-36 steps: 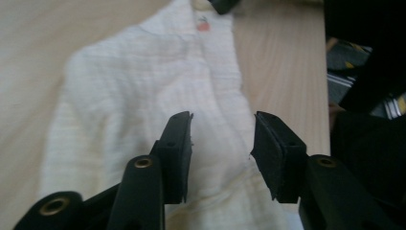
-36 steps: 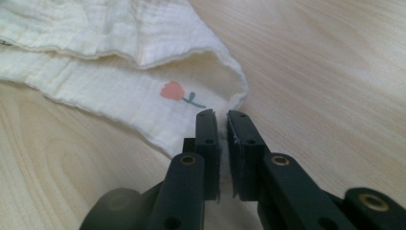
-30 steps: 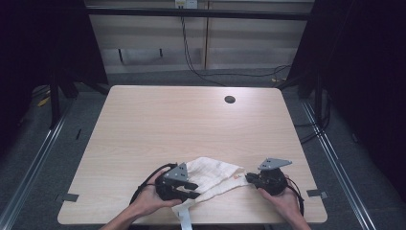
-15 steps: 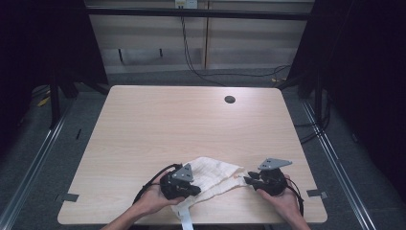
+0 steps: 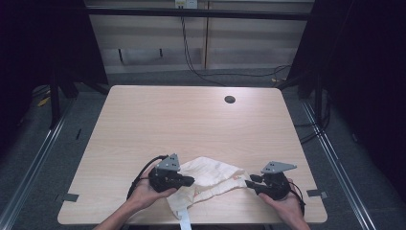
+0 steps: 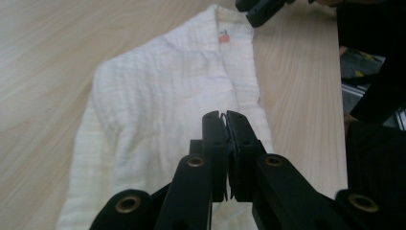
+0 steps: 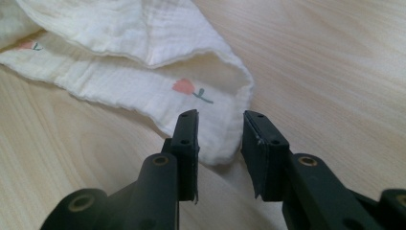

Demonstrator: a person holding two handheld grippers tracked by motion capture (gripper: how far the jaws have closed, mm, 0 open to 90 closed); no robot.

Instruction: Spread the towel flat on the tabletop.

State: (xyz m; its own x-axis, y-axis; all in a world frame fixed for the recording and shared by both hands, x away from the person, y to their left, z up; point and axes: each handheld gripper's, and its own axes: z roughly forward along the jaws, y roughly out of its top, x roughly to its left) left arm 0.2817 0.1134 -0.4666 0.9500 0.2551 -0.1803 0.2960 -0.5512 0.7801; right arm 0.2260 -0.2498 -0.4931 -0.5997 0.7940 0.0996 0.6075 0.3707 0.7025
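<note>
- The cloth point(image 5: 210, 179): a small garment of cream-white, crinkled woven fabric, lying crumpled on the near part of my wooden table point(image 5: 191, 124), between my two hands and close to the near edge.
- Surface: in the left gripper view the cloth point(image 6: 163, 96) shows a fine grid-like weave, with soft folds running away from the jaws toward a narrow band at its far end.
- Markings: a small pink motif with a green stem is printed on the band; the right gripper view shows one clearly on the cloth point(image 7: 143, 72) just beyond my jaws, and a second sits farther off at the upper left.
- Layers: in the right gripper view an upper layer is folded over a lower band, and the hemmed corner of that band curls toward me.
- A narrow white strip of the same fabric hangs over the near table edge in the high view.
- Left gripper point(image 5: 189, 181): clenched, having just closed; in its own view the jaws meet with a thin edge of the cloth pinched between the tips of my left gripper point(image 6: 227, 115).
- Right gripper point(image 5: 249, 183): released, its jaws having just been opening; in its own view my right gripper point(image 7: 219, 129) stands with the jaws parted on either side of the corner of the cloth, the pads clear of it.
- A dark round hole point(image 5: 230, 99) lies in the far part of the table, well apart from the cloth.
</note>
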